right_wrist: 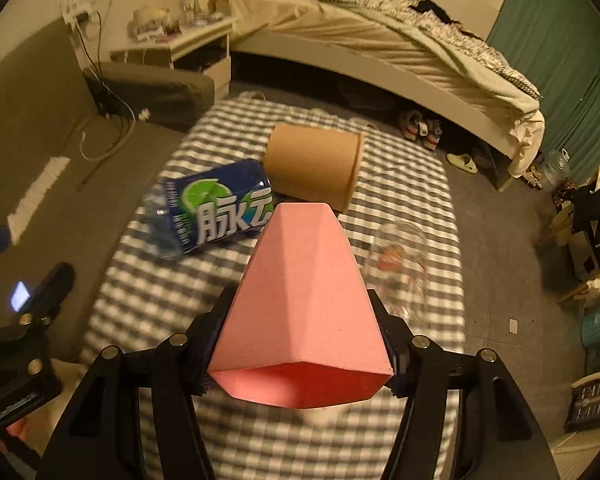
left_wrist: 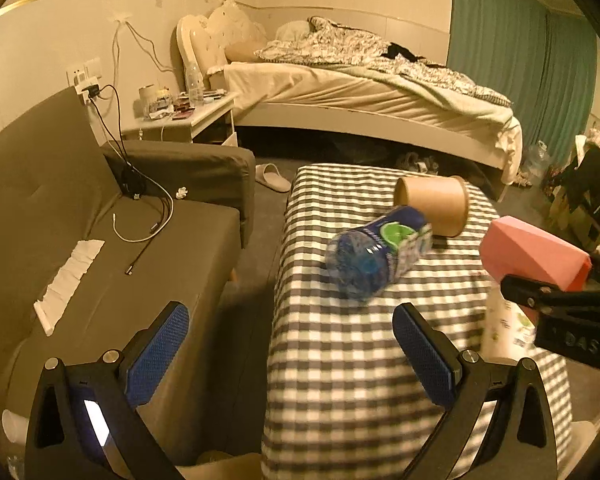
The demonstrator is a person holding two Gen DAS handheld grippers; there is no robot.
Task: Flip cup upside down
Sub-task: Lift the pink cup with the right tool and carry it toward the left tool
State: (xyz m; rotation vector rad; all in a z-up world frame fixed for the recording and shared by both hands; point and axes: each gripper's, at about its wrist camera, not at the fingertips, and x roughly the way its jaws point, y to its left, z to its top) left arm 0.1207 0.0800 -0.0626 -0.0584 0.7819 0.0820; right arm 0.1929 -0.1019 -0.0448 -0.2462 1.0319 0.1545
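Observation:
A pink faceted cup is held in my right gripper, tilted on its side above the checked table, its open mouth toward the camera. It shows at the right of the left wrist view, with the right gripper's black jaw under it. My left gripper is open and empty over the table's near left edge, its blue pads wide apart.
A blue bottle and a brown paper cup lie on the table. A clear glass lies to the right. A white printed cup stands under the right gripper. A grey sofa is left, a bed behind.

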